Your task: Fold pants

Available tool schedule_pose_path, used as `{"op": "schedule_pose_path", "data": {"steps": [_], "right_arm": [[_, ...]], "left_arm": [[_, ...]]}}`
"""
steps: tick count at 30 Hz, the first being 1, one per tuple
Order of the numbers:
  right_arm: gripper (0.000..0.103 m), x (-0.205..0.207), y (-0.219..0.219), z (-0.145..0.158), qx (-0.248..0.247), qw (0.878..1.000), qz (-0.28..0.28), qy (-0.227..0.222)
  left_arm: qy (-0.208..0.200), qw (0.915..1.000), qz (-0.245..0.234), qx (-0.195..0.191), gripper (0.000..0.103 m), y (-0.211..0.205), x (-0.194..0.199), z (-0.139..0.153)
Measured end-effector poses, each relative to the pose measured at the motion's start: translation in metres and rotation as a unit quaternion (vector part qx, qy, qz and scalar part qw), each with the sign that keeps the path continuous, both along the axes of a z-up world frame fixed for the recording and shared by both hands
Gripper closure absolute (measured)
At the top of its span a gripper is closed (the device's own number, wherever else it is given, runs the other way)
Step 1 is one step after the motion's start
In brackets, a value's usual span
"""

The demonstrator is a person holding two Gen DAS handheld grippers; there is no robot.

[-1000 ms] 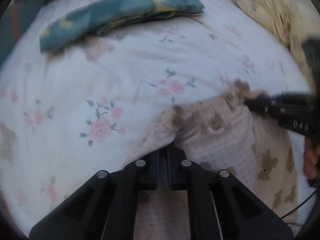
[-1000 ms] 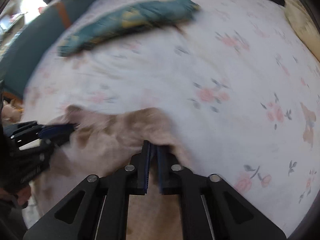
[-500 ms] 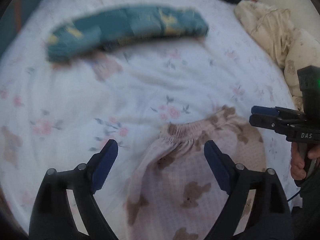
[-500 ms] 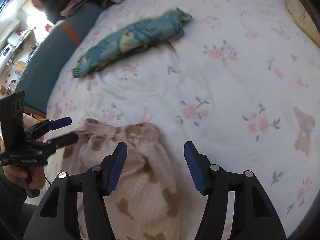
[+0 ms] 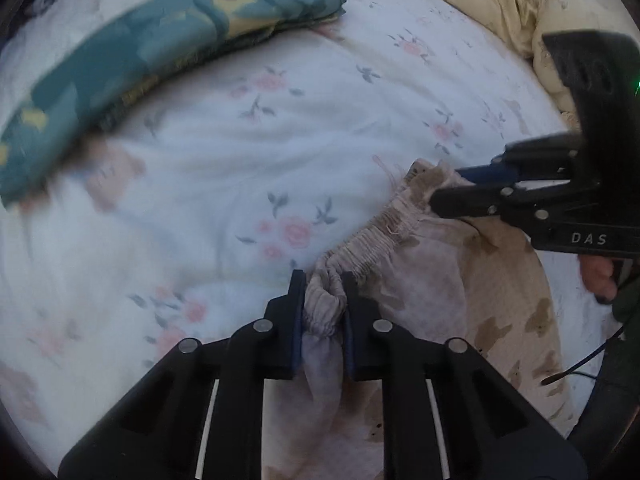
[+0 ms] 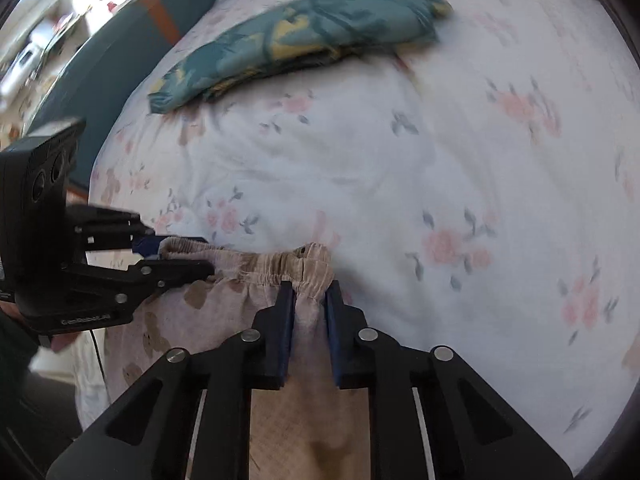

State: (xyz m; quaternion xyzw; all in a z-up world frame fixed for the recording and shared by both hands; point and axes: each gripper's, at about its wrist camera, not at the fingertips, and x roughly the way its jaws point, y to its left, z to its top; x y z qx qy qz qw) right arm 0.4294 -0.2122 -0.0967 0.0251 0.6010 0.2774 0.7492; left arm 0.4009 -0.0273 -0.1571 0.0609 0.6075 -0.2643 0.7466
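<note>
Pale pink pants with brown bear prints (image 5: 452,292) lie on the floral bed sheet, elastic waistband toward the middle of the bed. My left gripper (image 5: 322,292) is shut on the left end of the waistband, with bunched fabric between its fingers. My right gripper (image 6: 309,300) is shut on the right end of the waistband (image 6: 276,268). Each gripper shows in the other's view: the right gripper (image 5: 460,192) and the left gripper (image 6: 188,256) both pinch the waistband corners.
A folded teal and yellow cloth (image 5: 160,44) lies at the far side of the bed, also in the right wrist view (image 6: 296,40). A cream blanket (image 5: 500,0) is heaped at the far right. A dark teal bed edge (image 6: 104,68) runs along the left.
Half a second ago both grippers were open above the pants. Now both have come down and shut on the waistband ends.
</note>
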Motion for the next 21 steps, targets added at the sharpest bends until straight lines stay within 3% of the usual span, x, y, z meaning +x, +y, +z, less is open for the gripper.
{"op": "schedule_pose_path", "data": {"steps": [5,9,14,19,21], "right_arm": [[0.092,0.020,0.003,0.060,-0.013,0.997,0.001,-0.080],[0.092,0.020,-0.001,0.113,-0.008,0.991,0.007,-0.132],[0.092,-0.026,0.003,0.142,-0.022,0.985,0.075,-0.151],[0.092,-0.096,0.000,0.161,-0.028,0.980,0.110,-0.161],[0.092,-0.130,-0.003,0.171,-0.028,0.979,0.116,-0.168]], "left_arm": [[-0.090,0.9958,0.016,-0.002,0.091,0.001,0.023,0.071],[-0.155,0.9878,-0.012,-0.006,0.091,0.000,0.017,0.124],[-0.195,0.9768,-0.088,0.013,0.091,0.001,-0.044,0.149],[-0.218,0.9695,-0.110,0.015,0.091,-0.004,-0.107,0.164],[-0.219,0.9685,-0.113,0.035,0.091,-0.008,-0.136,0.166]]}}
